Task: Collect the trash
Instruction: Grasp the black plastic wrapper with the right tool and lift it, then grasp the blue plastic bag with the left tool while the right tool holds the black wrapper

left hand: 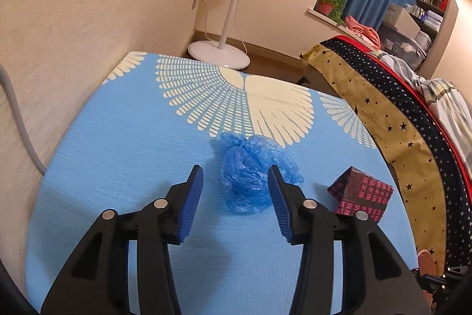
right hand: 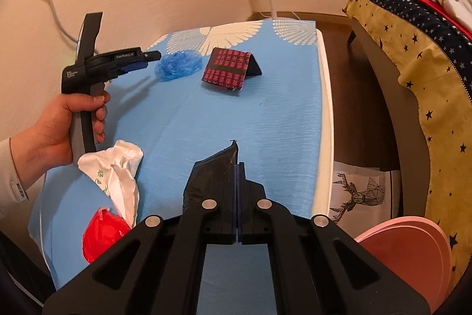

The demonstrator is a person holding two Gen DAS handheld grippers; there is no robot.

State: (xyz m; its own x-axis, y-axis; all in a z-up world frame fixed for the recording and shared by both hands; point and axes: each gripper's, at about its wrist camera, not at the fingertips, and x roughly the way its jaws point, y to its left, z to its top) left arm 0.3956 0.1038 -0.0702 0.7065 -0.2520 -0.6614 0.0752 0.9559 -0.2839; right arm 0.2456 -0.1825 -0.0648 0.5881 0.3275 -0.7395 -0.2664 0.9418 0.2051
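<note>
Lying on the blue desk (left hand: 118,167) is a crumpled blue plastic ball (left hand: 250,176). The left claw (left hand: 236,176) hangs just over the desk with its two fingers spread apart. The blue ball sits out in front, between the finger tips, and the right finger seems to brush it, but the claw does not pinch it. In the right wrist view the same left claw (right hand: 150,58) is held by a hand (right hand: 62,120), and its tip is just beside the blue ball (right hand: 178,65).

Near the ball, to its right, stands a dark box with pink marks (left hand: 361,192). It is tipped up on one edge.

The right claw (right hand: 237,167) is pressed together. It pinches a piece of black plastic (right hand: 211,176), which sticks up to a thin point past the finger tips.

At the near left of the desk lies a white plastic bag (right hand: 118,173). A red plastic lump (right hand: 101,235) lies right next to it, touching it.

A white fan (left hand: 236,5) stands on the floor past the far end of the desk. A bed with a star blanket (left hand: 398,123) is to the right.
</note>
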